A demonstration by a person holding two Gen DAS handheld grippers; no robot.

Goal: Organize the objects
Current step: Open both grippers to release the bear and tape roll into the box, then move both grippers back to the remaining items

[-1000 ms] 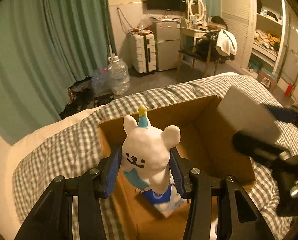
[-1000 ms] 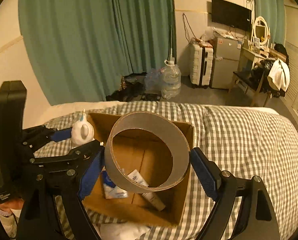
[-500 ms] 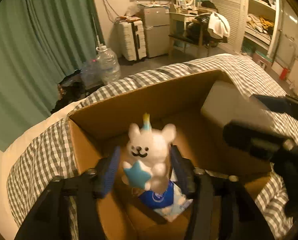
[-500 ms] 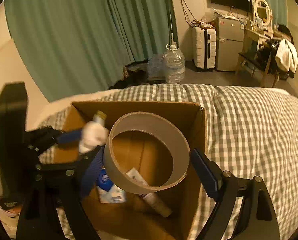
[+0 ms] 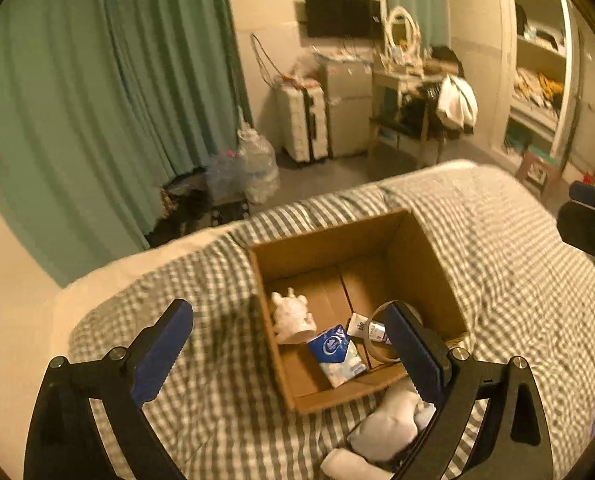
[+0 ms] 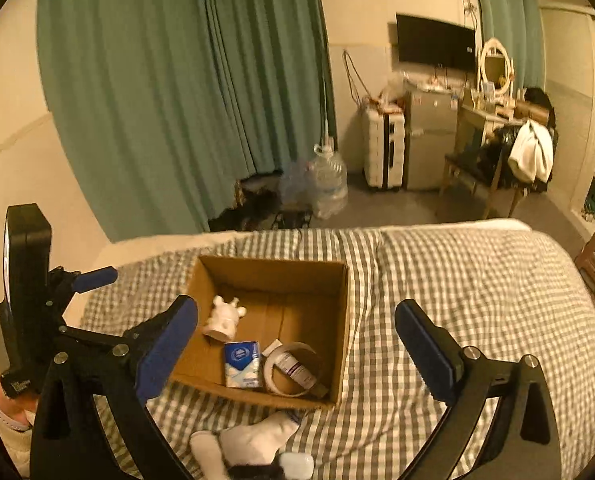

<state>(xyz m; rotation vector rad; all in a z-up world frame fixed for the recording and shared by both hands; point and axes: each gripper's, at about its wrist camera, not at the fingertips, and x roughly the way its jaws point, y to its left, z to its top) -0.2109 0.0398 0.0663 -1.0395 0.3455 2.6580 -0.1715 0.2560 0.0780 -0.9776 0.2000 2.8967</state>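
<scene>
An open cardboard box point(image 5: 329, 240) point(image 6: 345, 300) sits on the checked bed. In it lie a white bear figure point(image 5: 293, 318) point(image 6: 225, 318), a blue tissue pack point(image 5: 337, 354) point(image 6: 241, 364), a tube point(image 5: 367, 326) point(image 6: 297, 368) and a cardboard tape ring point(image 5: 381, 356) point(image 6: 273, 380). My left gripper point(image 5: 289, 356) is open and empty, above the box's near left side. My right gripper point(image 6: 297, 348) is open and empty, above the box. A white and black plush toy point(image 5: 389, 428) point(image 6: 249, 448) lies on the bed in front of the box.
The checked duvet point(image 6: 477, 300) spreads to the right of the box. Beyond the bed are green curtains point(image 6: 177, 100), water bottles point(image 6: 329, 184), a suitcase point(image 6: 383, 152), a small fridge point(image 6: 429, 140) and a desk with a chair point(image 6: 493, 152).
My left gripper has let go of the bear figure and my right gripper has let go of the tape ring. Both lie in the box, and both grippers have opened and pulled back upward.
</scene>
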